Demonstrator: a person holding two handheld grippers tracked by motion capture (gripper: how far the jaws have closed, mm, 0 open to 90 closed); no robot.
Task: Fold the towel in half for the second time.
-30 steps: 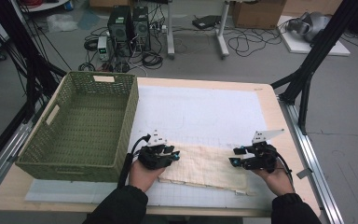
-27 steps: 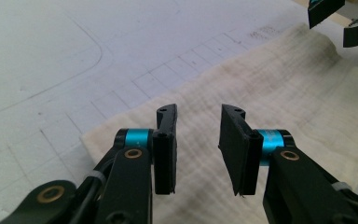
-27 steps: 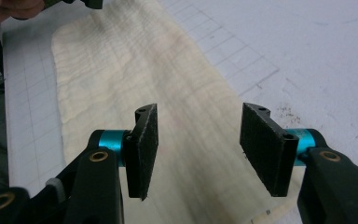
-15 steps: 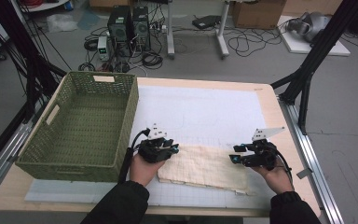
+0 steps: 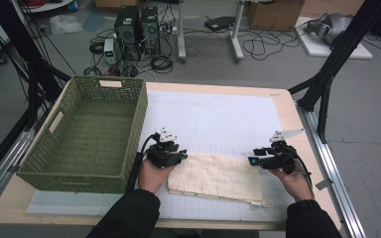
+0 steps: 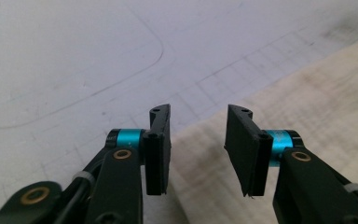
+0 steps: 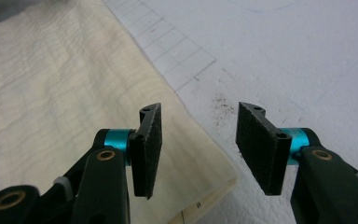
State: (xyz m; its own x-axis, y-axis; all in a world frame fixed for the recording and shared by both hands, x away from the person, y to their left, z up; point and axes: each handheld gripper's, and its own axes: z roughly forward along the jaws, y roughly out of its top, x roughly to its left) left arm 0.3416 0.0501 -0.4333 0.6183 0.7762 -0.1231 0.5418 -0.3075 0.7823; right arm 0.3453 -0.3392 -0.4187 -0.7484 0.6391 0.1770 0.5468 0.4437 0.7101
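A cream folded cloth (image 5: 218, 176) lies flat on the white gridded mat (image 5: 213, 119) near the table's front edge. My left gripper (image 5: 182, 155) sits at the cloth's far-left corner. In the left gripper view its jaws (image 6: 198, 140) hover open above the cloth (image 6: 307, 93); they have just been opening and grip nothing. At the cloth's right end is my right gripper (image 5: 252, 161), pointing left. In the right gripper view it (image 7: 198, 144) stands open over the cloth's (image 7: 65, 93) corner, pads apart and pressing on nothing.
A green woven basket (image 5: 87, 134) stands on the table's left side, right beside the left hand. Bare mat stretches beyond the cloth to the far edge. Computer towers (image 5: 136, 27), cables and black frame legs (image 5: 327, 74) are on the floor behind the table.
The left gripper has edged slightly away from me at the cloth's left corner and its jaws stand wider. The right hand and the cloth look unmoved.
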